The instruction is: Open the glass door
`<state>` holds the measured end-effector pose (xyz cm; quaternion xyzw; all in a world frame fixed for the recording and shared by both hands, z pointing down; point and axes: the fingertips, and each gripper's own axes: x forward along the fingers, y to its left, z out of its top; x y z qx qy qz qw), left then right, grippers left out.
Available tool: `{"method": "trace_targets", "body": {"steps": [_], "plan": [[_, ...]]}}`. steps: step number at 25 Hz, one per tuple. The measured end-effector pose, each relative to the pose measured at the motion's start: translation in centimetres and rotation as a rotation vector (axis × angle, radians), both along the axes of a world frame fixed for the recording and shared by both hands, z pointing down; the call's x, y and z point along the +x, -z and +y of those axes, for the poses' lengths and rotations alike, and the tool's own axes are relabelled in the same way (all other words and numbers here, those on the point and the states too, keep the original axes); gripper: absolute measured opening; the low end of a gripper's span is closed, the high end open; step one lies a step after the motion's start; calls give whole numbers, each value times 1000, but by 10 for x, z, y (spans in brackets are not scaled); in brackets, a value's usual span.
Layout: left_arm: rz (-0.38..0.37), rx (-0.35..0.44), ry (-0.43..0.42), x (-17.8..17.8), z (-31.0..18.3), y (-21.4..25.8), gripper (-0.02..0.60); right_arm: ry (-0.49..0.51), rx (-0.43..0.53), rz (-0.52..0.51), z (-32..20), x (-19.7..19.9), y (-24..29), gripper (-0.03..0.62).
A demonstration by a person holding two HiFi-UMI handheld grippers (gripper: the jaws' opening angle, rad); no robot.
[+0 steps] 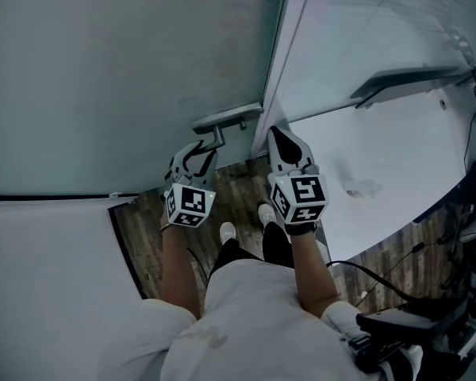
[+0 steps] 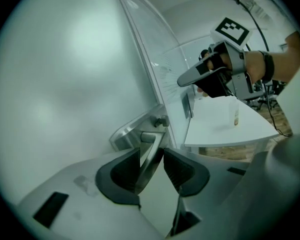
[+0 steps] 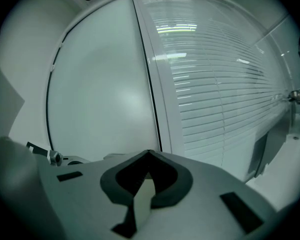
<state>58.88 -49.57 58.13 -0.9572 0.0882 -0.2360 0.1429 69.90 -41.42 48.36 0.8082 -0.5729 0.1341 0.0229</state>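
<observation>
The frosted glass door (image 1: 103, 78) fills the left of the head view, with a silver lever handle (image 1: 226, 120) at its right edge. My left gripper (image 1: 202, 151) reaches up to that handle. In the left gripper view the lever handle (image 2: 140, 130) runs down between the two dark pads (image 2: 124, 171), which close on it; my left gripper (image 2: 151, 154) is shut on it. My right gripper (image 1: 280, 138) hovers just right of the handle, by the white door frame (image 1: 282, 62), jaws together and empty. It also shows as the right gripper (image 2: 184, 81) and the right gripper (image 3: 149, 154).
Right of the frame is a glazed panel with blinds (image 3: 225, 84). A white desk (image 1: 381, 157) stands against it, with a small bottle (image 2: 235, 115) on it. Black cables and equipment (image 1: 412, 324) lie at the lower right. The person's feet stand on the wood floor (image 1: 143, 236).
</observation>
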Motion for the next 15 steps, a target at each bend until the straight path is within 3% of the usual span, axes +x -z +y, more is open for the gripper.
{"method": "trace_targets", "body": {"steps": [3,7,15], "plan": [[-25,31,-8,-2,6,4,130,-1,8,8,2,-4,6,2],[-32,-3,-17,-5,10,11,130,13,21,22,-2,-13,16,2],[-51,7,-36,-8,17,10,130,5,38,40,3,-24,28,2]]}}
